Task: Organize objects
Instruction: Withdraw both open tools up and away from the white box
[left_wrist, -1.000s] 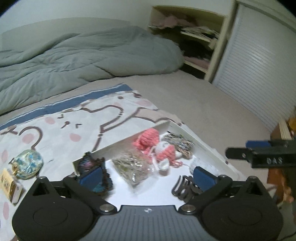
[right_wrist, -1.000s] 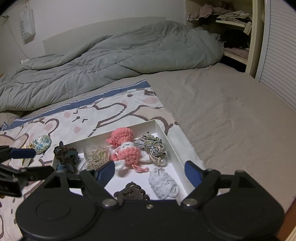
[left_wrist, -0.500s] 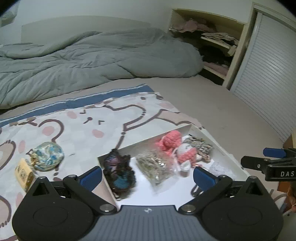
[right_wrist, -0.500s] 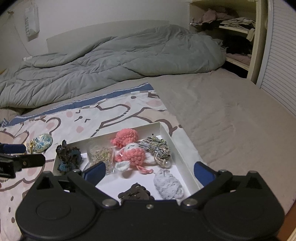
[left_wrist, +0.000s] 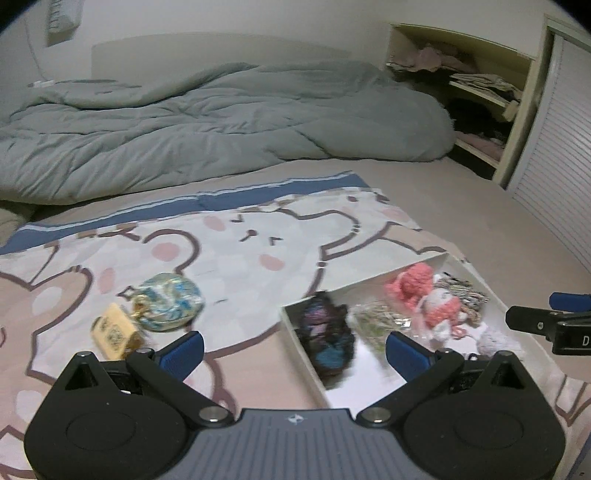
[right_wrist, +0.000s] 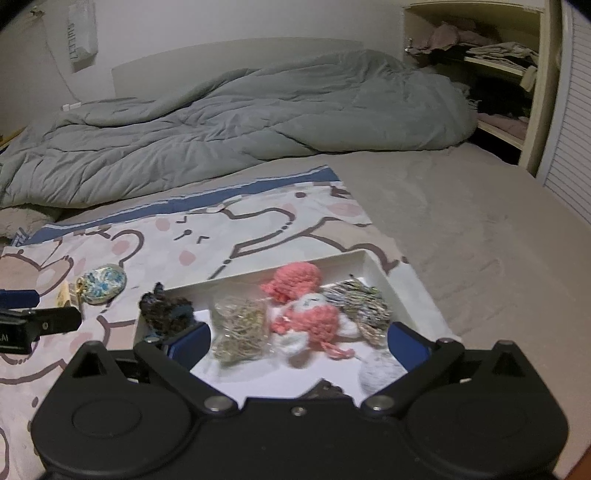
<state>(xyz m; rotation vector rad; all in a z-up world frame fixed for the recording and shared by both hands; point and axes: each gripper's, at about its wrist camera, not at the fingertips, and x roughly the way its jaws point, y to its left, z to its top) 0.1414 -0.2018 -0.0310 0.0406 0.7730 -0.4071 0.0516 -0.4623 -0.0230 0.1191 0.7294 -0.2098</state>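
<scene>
A white tray (right_wrist: 413, 295) on the cartoon-print cloth (right_wrist: 229, 229) holds a dark crocheted piece (right_wrist: 166, 310), a bag of thin strands (right_wrist: 240, 328), pink crocheted toys (right_wrist: 303, 295), a mottled yarn bundle (right_wrist: 362, 302) and a pale grey lump (right_wrist: 376, 373). My right gripper (right_wrist: 299, 345) hangs open over the tray, nothing between its fingers. Left of the tray lie a blue-patterned pouch (left_wrist: 170, 301) and a small yellow box (left_wrist: 114, 332). My left gripper (left_wrist: 293, 354) stands open and empty above the tray's left wall (left_wrist: 303, 354). The right gripper's finger (left_wrist: 546, 321) shows at the right edge.
A rumpled grey duvet (left_wrist: 184, 122) fills the back of the bed. Bare beige sheet (right_wrist: 480, 229) stretches to the right of the cloth. Open shelves with folded clothes (right_wrist: 487, 66) and a slatted door (left_wrist: 561, 155) stand at the far right.
My left gripper has swung leftwards, so the pouch and yellow box now sit nearer its middle. The right gripper's jaws have widened and it has crept closer over the tray.
</scene>
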